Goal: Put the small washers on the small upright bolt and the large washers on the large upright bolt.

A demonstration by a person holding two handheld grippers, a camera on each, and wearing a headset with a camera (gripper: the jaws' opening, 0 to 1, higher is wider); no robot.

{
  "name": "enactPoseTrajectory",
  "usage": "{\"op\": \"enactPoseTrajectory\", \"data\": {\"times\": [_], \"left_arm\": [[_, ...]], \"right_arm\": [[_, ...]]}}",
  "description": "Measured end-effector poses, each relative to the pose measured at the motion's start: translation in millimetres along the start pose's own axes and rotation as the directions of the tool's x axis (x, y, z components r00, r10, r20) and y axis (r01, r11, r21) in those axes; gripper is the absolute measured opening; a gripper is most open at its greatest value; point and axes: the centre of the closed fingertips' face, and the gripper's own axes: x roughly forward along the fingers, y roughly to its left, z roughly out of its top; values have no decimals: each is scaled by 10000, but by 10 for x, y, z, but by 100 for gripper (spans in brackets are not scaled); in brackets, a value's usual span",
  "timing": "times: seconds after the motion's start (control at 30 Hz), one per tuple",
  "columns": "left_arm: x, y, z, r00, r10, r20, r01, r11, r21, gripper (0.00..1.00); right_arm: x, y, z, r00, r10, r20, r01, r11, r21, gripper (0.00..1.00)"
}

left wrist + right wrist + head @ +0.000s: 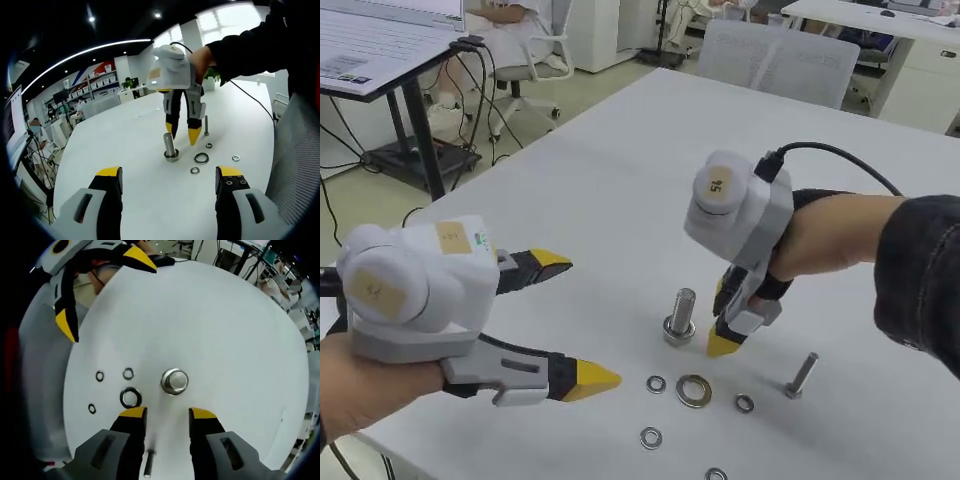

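Note:
The large bolt [680, 315] [170, 147] [174, 381] stands upright on the white table [610, 170]. My right gripper [722, 318] [167, 413] hangs open just to its right, pointing down and holding nothing. A large washer [694, 390] [130, 397] lies flat in front of the bolt, with several small washers [656, 384] [128, 373] around it. To the right stands the small bolt [800, 375] [206, 125]. My left gripper [575, 318] [169, 171] is open and empty at the near left, aimed at the bolt.
The table's near edge runs just below the washers. Beyond the far edge stands a grey chair [780, 60]. At the far left are a desk [370, 50] with hanging cables and an office chair [535, 50].

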Motion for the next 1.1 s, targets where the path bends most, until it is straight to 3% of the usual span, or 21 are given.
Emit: {"op": "enactPoseTrajectory", "data": {"times": [0.47, 0.8, 1.1], "left_arm": [[5, -18, 8, 10000, -48, -42, 48, 10000, 37, 75], [2, -30, 2, 9999, -74, -84, 75, 10000, 36, 74], [6, -38, 0, 9998, -133, -132, 134, 9999, 76, 74]], "right_arm": [[-39, 195, 0, 9998, 39, 207, -36, 9999, -131, 35], [68, 410, -30, 9992, 372, 135, -369, 9990, -236, 35], [131, 477, 14, 9988, 484, 105, -480, 9982, -371, 35]]}}
